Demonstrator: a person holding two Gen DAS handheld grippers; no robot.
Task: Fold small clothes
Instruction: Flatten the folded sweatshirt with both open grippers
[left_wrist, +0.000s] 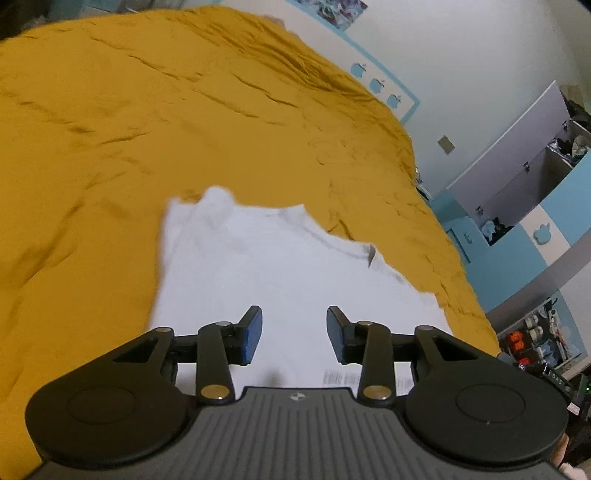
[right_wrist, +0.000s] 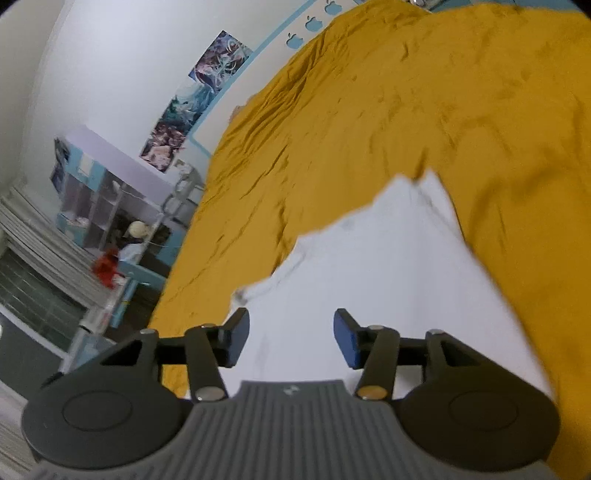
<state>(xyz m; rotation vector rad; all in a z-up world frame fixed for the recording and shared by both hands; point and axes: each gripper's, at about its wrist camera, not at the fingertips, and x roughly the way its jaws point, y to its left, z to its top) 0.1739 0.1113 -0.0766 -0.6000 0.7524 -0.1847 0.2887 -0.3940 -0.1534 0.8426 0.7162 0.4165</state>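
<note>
The white shirt (left_wrist: 280, 280) lies flat on the yellow bedspread (left_wrist: 147, 129). The left gripper (left_wrist: 294, 334) and right gripper (right_wrist: 291, 338) hover over its near edge, jaws partly open and empty. Closing too shallow could pinch only one layer, or catch bedspread too, skewing the fold.
</note>
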